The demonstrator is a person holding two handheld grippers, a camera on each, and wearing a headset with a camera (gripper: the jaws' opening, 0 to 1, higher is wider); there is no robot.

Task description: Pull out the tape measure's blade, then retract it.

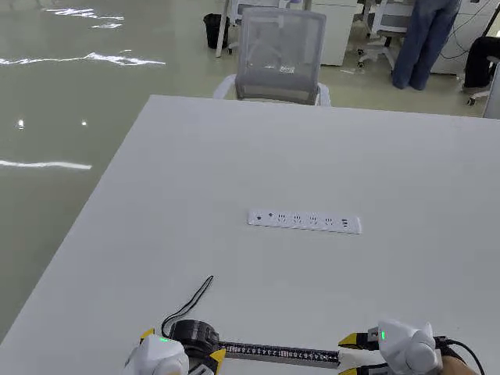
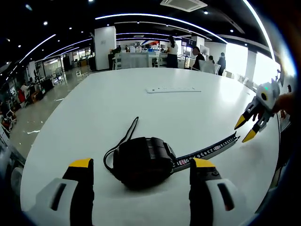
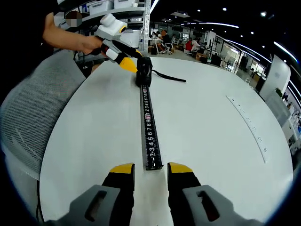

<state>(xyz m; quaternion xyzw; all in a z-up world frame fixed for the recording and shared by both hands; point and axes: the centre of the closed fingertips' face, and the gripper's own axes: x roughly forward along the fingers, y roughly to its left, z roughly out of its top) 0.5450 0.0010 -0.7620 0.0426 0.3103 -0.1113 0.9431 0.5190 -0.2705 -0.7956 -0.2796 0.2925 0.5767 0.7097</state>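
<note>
Jaws apart; blade (image 1: 280, 353) tip toward right gripper (image 1: 348, 355)

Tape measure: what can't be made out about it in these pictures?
- Head view: tape measure case partly behind left gripper; blade numbers too small.
- Left gripper view: case's lock or label, too dark.
- Right gripper view: blade's end hook, too small beside right gripper.

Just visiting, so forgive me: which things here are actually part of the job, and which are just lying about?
Part of the job:
tape measure, black, on the table
blade, pulled out flat
left gripper, open around the case
right gripper, open at the blade's tip

Just lying about:
power strip, mid-table
office chair, at the far edge
</note>
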